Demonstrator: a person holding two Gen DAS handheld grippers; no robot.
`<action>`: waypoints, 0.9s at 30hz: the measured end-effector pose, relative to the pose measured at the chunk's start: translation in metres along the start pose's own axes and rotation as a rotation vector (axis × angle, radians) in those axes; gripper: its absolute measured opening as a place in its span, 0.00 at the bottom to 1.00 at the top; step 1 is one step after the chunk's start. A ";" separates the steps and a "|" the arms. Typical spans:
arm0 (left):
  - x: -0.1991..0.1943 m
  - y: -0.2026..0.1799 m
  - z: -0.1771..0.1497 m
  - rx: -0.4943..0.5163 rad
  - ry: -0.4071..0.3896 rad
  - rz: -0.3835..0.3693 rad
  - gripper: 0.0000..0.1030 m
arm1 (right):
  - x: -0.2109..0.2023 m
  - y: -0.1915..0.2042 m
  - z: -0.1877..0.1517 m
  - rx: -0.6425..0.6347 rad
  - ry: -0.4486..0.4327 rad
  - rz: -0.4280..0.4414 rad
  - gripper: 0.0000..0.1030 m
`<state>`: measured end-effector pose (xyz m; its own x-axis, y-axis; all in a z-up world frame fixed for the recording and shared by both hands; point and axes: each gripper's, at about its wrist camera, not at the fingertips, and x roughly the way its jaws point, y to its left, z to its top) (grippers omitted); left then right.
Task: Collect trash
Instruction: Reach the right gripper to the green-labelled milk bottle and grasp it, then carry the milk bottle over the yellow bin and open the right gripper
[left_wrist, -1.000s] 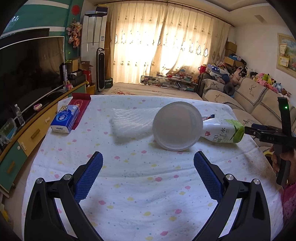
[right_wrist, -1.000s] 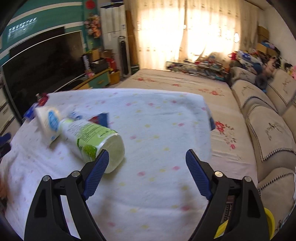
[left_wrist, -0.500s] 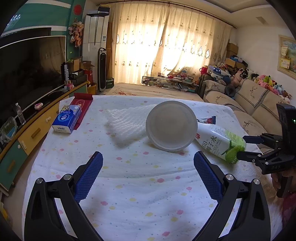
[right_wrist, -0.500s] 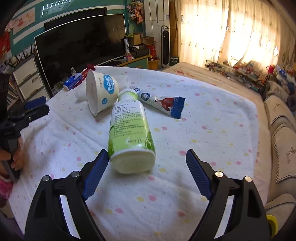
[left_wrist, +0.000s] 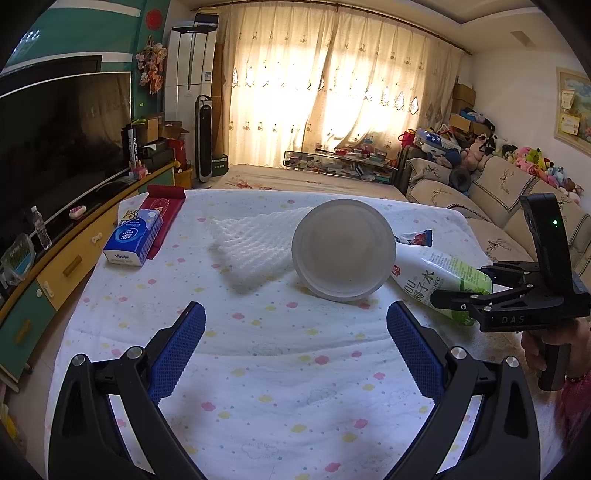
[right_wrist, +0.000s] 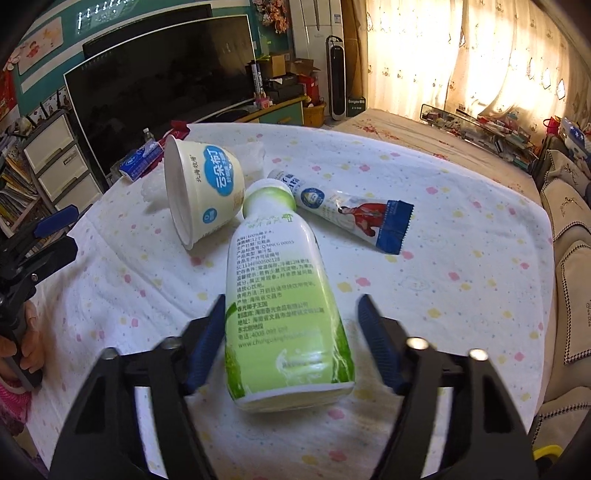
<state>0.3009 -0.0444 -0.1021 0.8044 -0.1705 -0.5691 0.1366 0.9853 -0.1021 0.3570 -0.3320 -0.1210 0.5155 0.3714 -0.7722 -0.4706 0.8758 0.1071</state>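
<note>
A green and white plastic bottle (right_wrist: 284, 306) lies on its side on the spotted tablecloth (right_wrist: 461, 280), base toward my right gripper (right_wrist: 291, 325). That gripper is open, with its blue fingers on either side of the bottle's lower body. A white pudding cup (right_wrist: 201, 192) lies on its side beside the bottle cap. A snack wrapper (right_wrist: 351, 214) lies behind the bottle. My left gripper (left_wrist: 295, 332) is open and empty, a short way in front of the cup (left_wrist: 343, 251). The bottle (left_wrist: 439, 277) and the right gripper (left_wrist: 458, 291) show at the right there.
A white foam net (left_wrist: 255, 240) lies behind the cup. A blue tissue pack (left_wrist: 133, 240) and a red case (left_wrist: 162, 210) sit at the table's left edge. A TV cabinet (left_wrist: 55, 258) runs along the left, sofas (left_wrist: 498, 206) on the right.
My right gripper has moved forward so its fingers now straddle the bottle's base. The left gripper has barely moved.
</note>
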 end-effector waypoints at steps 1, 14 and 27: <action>0.001 0.001 0.000 -0.002 0.000 0.001 0.94 | 0.002 0.000 0.000 0.010 0.009 0.010 0.50; 0.004 0.004 0.000 -0.001 0.001 0.002 0.94 | -0.040 -0.002 -0.038 0.118 -0.027 0.014 0.48; 0.003 0.002 -0.001 0.013 -0.002 0.003 0.94 | -0.148 -0.033 -0.131 0.393 -0.257 -0.102 0.48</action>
<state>0.3027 -0.0432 -0.1051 0.8062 -0.1673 -0.5676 0.1416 0.9859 -0.0895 0.2025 -0.4567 -0.0921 0.7287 0.2985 -0.6163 -0.1278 0.9435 0.3058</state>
